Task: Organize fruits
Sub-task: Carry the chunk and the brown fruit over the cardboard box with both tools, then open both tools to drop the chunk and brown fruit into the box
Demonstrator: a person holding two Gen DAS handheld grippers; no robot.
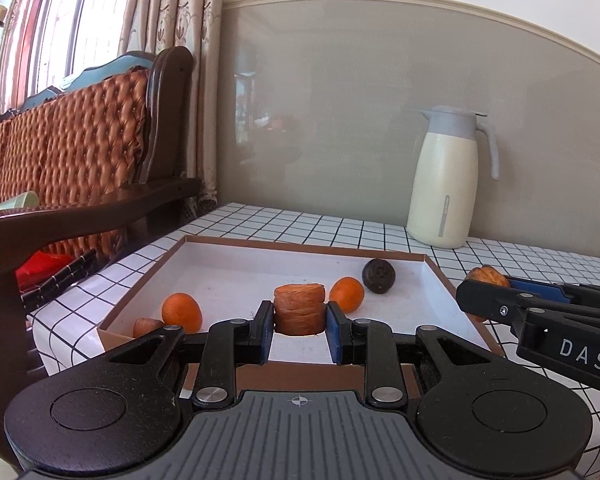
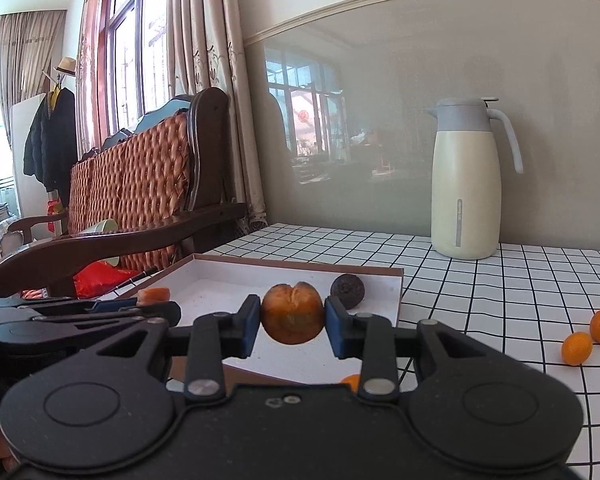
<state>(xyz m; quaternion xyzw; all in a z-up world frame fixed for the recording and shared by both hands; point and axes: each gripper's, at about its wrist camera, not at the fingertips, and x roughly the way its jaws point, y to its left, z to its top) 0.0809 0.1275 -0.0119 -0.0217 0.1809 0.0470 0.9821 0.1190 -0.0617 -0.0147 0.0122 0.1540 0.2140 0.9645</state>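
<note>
The left gripper [image 1: 299, 326] clamps a ridged, squat orange fruit [image 1: 299, 309]; the right gripper [image 2: 292, 322] clamps a round, creased one [image 2: 292, 313] over the shallow cardboard tray [image 1: 236, 270].

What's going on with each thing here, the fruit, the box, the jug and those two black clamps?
Left hand-held gripper: shut on a ridged orange fruit chunk.
Right hand-held gripper: shut on a round brownish-orange fruit.
Shallow white box with brown rim: open, fruit inside.
Dark wrinkled round fruit: lying in box.
Two small orange fruits: loose on table.
Cream jug with grey lid: upright, lid closed.
</note>
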